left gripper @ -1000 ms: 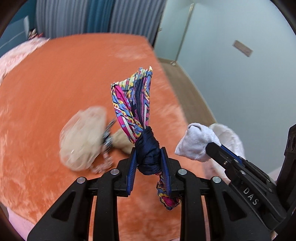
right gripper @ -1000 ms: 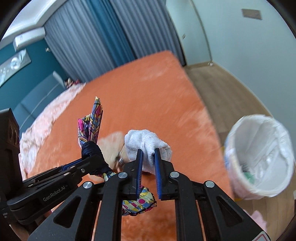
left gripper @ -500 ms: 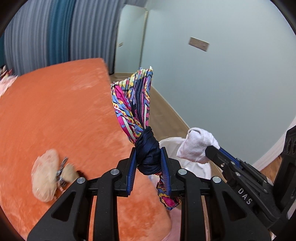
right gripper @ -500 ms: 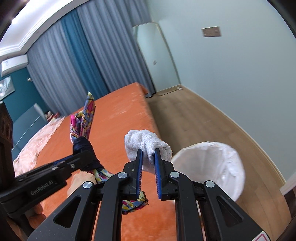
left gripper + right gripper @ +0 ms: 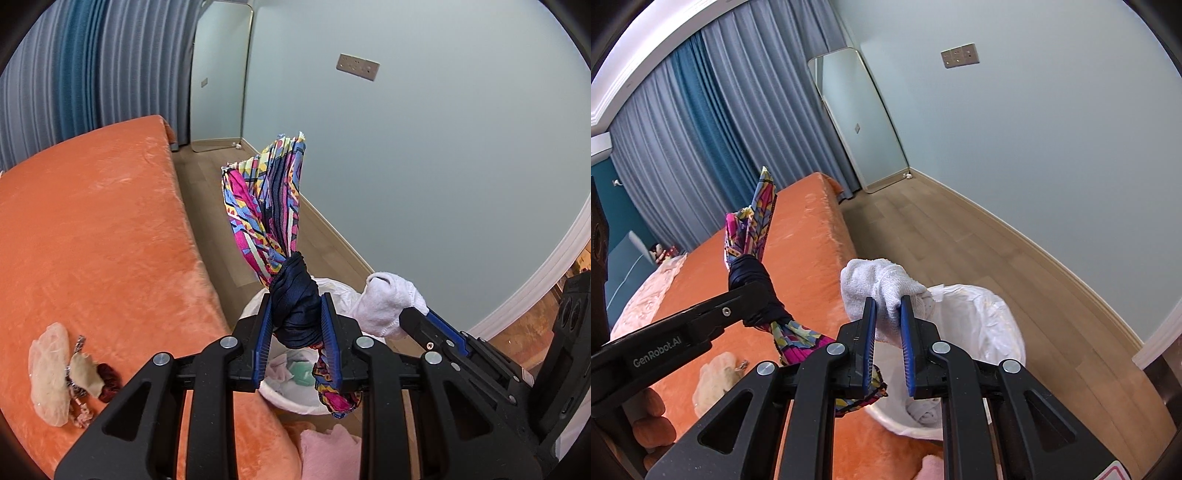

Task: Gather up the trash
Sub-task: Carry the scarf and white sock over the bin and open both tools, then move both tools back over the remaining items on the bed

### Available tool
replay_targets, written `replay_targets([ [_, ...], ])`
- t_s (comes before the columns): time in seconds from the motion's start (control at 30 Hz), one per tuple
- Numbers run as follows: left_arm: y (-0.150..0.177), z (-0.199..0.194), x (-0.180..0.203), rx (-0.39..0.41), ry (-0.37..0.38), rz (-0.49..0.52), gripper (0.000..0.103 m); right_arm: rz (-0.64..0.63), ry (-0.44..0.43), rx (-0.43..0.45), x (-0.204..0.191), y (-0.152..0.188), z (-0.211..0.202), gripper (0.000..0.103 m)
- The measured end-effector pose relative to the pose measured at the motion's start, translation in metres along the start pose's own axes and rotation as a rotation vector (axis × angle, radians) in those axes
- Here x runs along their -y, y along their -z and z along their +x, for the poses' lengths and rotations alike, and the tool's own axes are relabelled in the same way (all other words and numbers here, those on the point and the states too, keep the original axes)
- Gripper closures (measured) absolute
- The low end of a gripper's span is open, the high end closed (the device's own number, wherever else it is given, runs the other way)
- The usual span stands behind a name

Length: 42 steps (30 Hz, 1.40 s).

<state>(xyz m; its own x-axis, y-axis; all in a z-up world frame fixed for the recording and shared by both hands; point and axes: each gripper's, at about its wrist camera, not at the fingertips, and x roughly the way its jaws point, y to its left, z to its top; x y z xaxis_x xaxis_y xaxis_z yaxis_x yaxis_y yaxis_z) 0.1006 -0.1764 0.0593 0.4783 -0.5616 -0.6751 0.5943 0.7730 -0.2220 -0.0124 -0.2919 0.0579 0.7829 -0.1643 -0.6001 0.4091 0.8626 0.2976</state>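
The white-lined round trash bin [image 5: 990,332] sits on the wood floor right against the edge of the orange plush bed [image 5: 92,221]. Both loads hang about over it: the left gripper [image 5: 295,325] is clamped on the dark knot of a knotted multicolour patterned fabric bundle [image 5: 266,206], and the right gripper [image 5: 888,332] is pinching a crumpled white terry cloth [image 5: 875,284]. Both look light, soft and floppy, so I'd guess the bunched middle is the spot to grab, and they could snag on the pads when let go. Only the left wrist view shows the beige hair net and small bits [image 5: 51,373] on the bed and the green scrap inside the bin, while the right one shows the bin's full rim.
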Motion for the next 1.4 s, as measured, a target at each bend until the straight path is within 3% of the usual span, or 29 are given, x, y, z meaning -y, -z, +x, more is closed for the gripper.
replay_targets([
  [0.1,-0.005,0.011,0.005,0.004,0.002,-0.004,0.075,-0.003,0.007,0.0,0.004,-0.002,0.005,0.085],
  [0.3,-0.011,0.018,0.0,0.01,-0.026,-0.029,0.061,-0.007,0.019,-0.006,0.001,-0.007,0.014,0.084],
  [0.47,-0.006,0.008,-0.015,0.029,-0.062,-0.027,0.06,-0.003,0.011,-0.007,-0.002,-0.002,0.013,0.08],
  [0.57,0.001,0.001,-0.026,0.03,-0.081,-0.045,0.06,-0.004,0.006,-0.016,-0.007,0.004,0.01,0.073],
  [0.77,0.016,-0.018,-0.056,0.036,-0.129,-0.085,0.06,-0.025,-0.015,-0.041,-0.03,0.02,0.008,0.063],
  [1.23,0.052,-0.062,-0.133,0.036,-0.221,-0.226,0.054,-0.122,-0.096,-0.123,-0.107,0.062,0.011,0.054],
  [1.4,0.072,-0.073,-0.162,0.033,-0.261,-0.27,0.047,-0.154,-0.111,-0.148,-0.129,0.076,0.015,0.049],
])
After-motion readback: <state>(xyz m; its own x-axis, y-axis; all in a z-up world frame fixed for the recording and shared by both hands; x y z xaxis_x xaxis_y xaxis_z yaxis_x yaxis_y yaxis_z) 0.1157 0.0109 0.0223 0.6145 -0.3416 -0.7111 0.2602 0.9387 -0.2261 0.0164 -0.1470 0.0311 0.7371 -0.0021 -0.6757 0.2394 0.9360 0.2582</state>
